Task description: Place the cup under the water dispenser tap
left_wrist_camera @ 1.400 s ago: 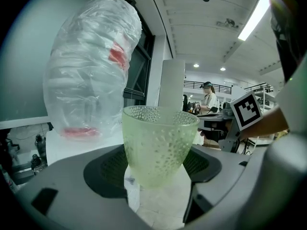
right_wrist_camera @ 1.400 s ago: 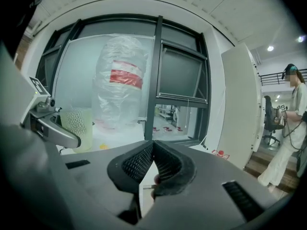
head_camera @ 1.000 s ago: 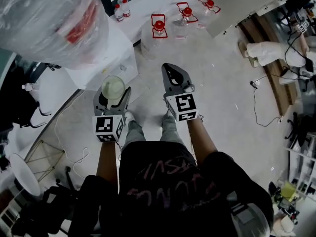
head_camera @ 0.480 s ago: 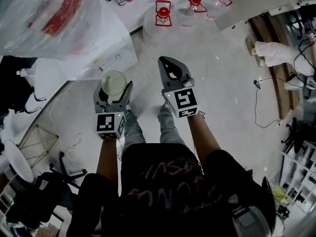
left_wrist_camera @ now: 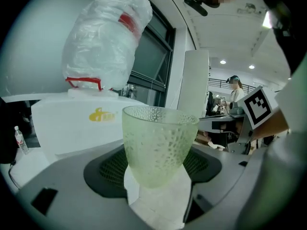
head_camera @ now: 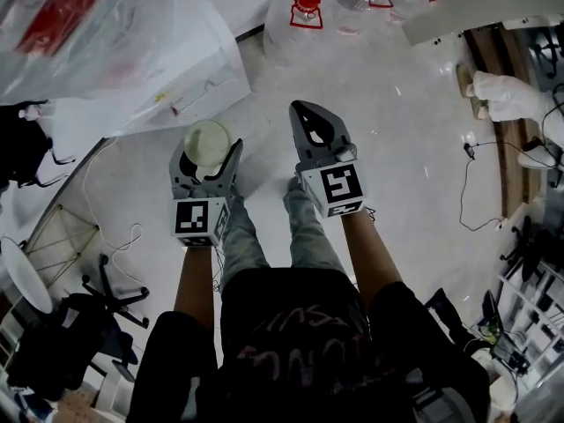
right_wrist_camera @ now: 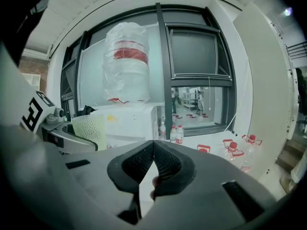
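Both grippers are lower now. Left gripper (head_camera: 209,152) grips cup (left_wrist_camera: 158,145) upright, near dispenser (head_camera: 167,69) front. Right gripper (right_wrist_camera: 153,150) closed, empty. I'm mid-carry; next I need to find the tap, unseen here.

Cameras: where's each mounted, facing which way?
Head view: on the head, facing steeply down; forearms, legs, left gripper, right gripper show.
Left gripper view: on left gripper, facing water dispenser; its jaws hold the cup.
Right gripper view: on right gripper, facing dispenser and window; its jaws shut.
Shared: cup, dispenser in all.
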A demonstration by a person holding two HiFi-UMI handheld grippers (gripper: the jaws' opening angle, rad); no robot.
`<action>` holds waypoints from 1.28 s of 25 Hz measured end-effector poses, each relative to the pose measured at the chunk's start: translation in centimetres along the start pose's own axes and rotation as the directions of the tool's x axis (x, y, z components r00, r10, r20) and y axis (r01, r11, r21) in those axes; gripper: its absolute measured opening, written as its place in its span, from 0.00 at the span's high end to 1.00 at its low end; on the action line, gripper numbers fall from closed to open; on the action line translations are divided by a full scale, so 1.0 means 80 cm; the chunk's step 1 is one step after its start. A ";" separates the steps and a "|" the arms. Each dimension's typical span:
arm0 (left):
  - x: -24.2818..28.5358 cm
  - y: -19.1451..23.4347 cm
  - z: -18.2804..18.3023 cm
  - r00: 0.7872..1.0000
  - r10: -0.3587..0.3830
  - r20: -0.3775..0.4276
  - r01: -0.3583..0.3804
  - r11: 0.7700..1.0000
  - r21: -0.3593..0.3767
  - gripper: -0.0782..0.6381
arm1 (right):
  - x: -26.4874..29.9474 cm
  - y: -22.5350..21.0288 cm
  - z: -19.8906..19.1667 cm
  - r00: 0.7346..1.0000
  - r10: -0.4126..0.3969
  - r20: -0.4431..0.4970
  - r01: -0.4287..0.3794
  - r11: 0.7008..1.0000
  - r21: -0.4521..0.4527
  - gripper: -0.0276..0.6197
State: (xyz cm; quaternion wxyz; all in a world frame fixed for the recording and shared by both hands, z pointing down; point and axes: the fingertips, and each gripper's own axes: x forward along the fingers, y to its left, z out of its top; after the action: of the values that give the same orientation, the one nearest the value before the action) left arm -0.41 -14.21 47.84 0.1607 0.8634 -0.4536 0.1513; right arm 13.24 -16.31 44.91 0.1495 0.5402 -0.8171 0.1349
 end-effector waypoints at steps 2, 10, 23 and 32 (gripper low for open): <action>0.010 0.007 -0.016 1.000 0.013 -0.014 -0.013 1.000 0.002 0.39 | 0.007 -0.001 -0.014 1.000 0.003 -0.001 -0.003 1.000 0.002 0.94; 0.049 0.034 -0.081 0.998 0.065 -0.001 -0.065 0.997 -0.034 0.39 | 0.034 -0.008 -0.092 0.999 0.039 -0.035 -0.040 0.999 -0.010 0.94; 0.120 0.080 -0.187 0.993 0.122 -0.005 -0.122 0.992 -0.029 0.39 | 0.108 -0.011 -0.196 0.997 0.069 -0.044 -0.069 0.998 0.009 0.94; 0.186 0.113 -0.234 0.990 0.144 -0.004 -0.144 0.989 -0.008 0.39 | 0.161 -0.032 -0.259 0.994 0.083 -0.065 -0.083 0.997 -0.002 0.94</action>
State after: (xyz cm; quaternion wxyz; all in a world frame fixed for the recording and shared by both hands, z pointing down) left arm -1.99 -22.20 72.06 0.1534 0.8275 -0.5153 0.1621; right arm 12.84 -20.20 69.15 0.1716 0.5008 -0.8338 0.1566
